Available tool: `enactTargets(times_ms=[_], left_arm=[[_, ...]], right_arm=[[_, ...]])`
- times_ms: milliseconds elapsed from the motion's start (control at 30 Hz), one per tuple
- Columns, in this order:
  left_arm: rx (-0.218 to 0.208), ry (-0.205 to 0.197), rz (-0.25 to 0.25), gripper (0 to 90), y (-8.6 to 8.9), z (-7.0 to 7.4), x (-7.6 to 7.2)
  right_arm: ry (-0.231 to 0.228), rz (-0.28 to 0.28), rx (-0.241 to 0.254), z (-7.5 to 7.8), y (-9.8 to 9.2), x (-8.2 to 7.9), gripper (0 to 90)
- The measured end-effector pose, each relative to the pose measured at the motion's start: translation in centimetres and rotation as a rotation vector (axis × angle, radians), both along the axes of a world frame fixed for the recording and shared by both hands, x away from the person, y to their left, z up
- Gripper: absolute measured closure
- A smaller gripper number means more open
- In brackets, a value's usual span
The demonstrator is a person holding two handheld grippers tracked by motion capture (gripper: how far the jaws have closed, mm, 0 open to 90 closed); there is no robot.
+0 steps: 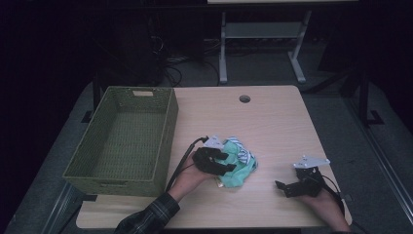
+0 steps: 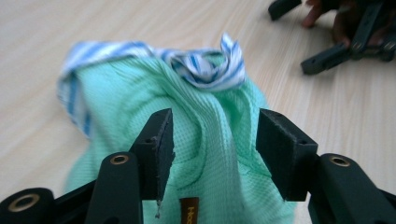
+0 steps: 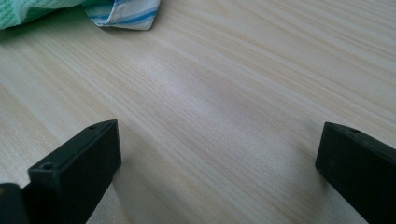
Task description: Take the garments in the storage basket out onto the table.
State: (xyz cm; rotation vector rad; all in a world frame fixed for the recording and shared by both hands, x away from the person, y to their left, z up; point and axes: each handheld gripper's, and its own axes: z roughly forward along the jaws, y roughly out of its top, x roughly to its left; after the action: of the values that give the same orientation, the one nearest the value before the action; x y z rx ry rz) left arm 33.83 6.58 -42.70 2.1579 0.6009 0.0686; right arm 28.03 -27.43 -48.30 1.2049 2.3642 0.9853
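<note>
A crumpled mint-green garment (image 1: 239, 168) with a blue-and-white striped part lies near the middle of the wooden table (image 1: 277, 126). My left gripper (image 1: 230, 162) lies over its left side. In the left gripper view the garment (image 2: 205, 93) bunches up between the jaws of the left gripper (image 2: 215, 140), which stand apart without pressing on the fabric; a small brown label shows low between them. My right gripper (image 1: 282, 187) rests at the front right of the table. Its jaws (image 3: 217, 158) stand wide open over bare wood, with the garment's striped edge (image 3: 126, 14) far ahead.
A green woven basket (image 1: 168, 131) stands on the table's left side, close to the left hand. A round cable hole (image 1: 245, 99) sits near the far edge. Behind the table are a desk frame and cables on the floor.
</note>
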Motion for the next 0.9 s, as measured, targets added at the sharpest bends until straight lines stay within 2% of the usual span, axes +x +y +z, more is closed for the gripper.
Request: enactTargets(times_ms=[33, 100, 167, 300, 400, 500, 700, 800, 900], left_arm=[[-0.011, -0.004, 0.006, 46.6, 0.3, 0.4, 0.0], [-0.013, -0.021, 0.019, 55.1, 1.0, 1.0, 0.1], [0.010, -0.043, 0.045, 61.7, 1.8, 1.3, 0.3], [0.054, -0.020, 0.087, 77.4, 2.7, 0.7, 0.9], [0.112, -0.011, 0.106, 84.9, 2.9, -0.1, 1.2], [0.153, -0.001, 0.127, 87.1, 2.8, -0.9, 1.4], [0.224, 0.045, 0.114, 87.1, 2.6, -2.2, 1.4], [0.236, 0.063, 0.095, 87.1, 2.5, -2.6, 1.1], [0.228, 0.073, 0.083, 87.1, 2.5, -2.8, 0.8]], right_arm=[[0.000, 0.000, 0.000, 0.0, 0.0, 0.0, 0.0], [0.000, -0.001, 0.001, 0.0, 0.0, 0.0, 0.0], [0.000, -0.001, 0.002, 0.0, 0.0, 0.0, 0.0], [0.000, -0.001, 0.001, 0.0, 0.0, 0.0, 0.0], [0.000, -0.002, 0.001, 0.0, 0.0, 0.0, 0.0], [0.000, -0.002, 0.001, 0.0, 0.0, 0.0, 0.0], [0.000, -0.001, 0.001, 0.0, 0.0, 0.0, 0.0], [0.000, -0.001, 0.001, 0.0, 0.0, 0.0, 0.0], [0.001, -0.001, 0.002, 0.0, 0.0, 0.0, 0.0]])
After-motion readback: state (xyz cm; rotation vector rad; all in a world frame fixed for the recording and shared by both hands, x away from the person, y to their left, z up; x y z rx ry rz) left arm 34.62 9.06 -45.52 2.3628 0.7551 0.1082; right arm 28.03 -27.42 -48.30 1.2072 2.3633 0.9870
